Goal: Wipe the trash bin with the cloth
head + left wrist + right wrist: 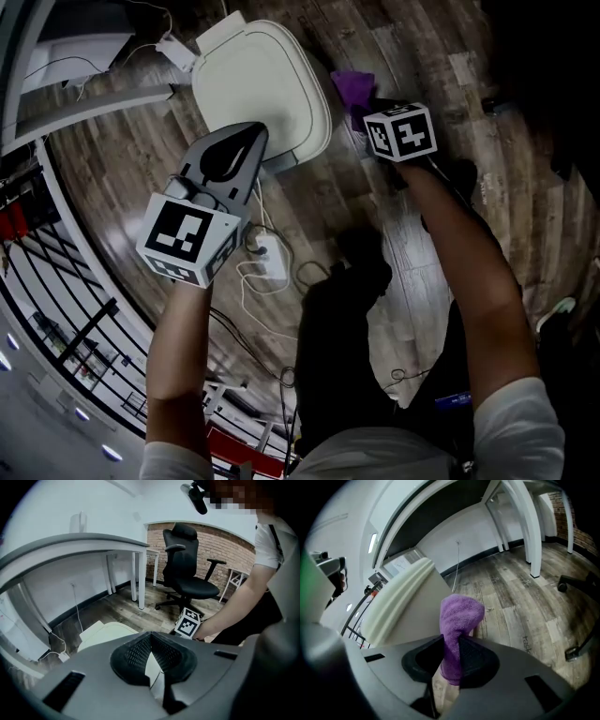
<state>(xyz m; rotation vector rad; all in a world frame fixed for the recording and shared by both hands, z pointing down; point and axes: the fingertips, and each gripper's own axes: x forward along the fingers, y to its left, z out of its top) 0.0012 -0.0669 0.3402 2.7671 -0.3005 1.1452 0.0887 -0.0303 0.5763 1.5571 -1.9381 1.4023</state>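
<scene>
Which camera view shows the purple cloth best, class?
The right gripper view: the purple cloth stands at the centre, clamped between the right gripper's jaws. The head view shows only a small patch of it beside the trash bin. The left gripper view misses it.

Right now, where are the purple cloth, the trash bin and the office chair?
purple cloth (pixel 459 616), right gripper view, on its folded upper end.
trash bin (pixel 267 89), head view, on the middle of its white lid.
office chair (pixel 197 588), left gripper view, on its seat.
</scene>
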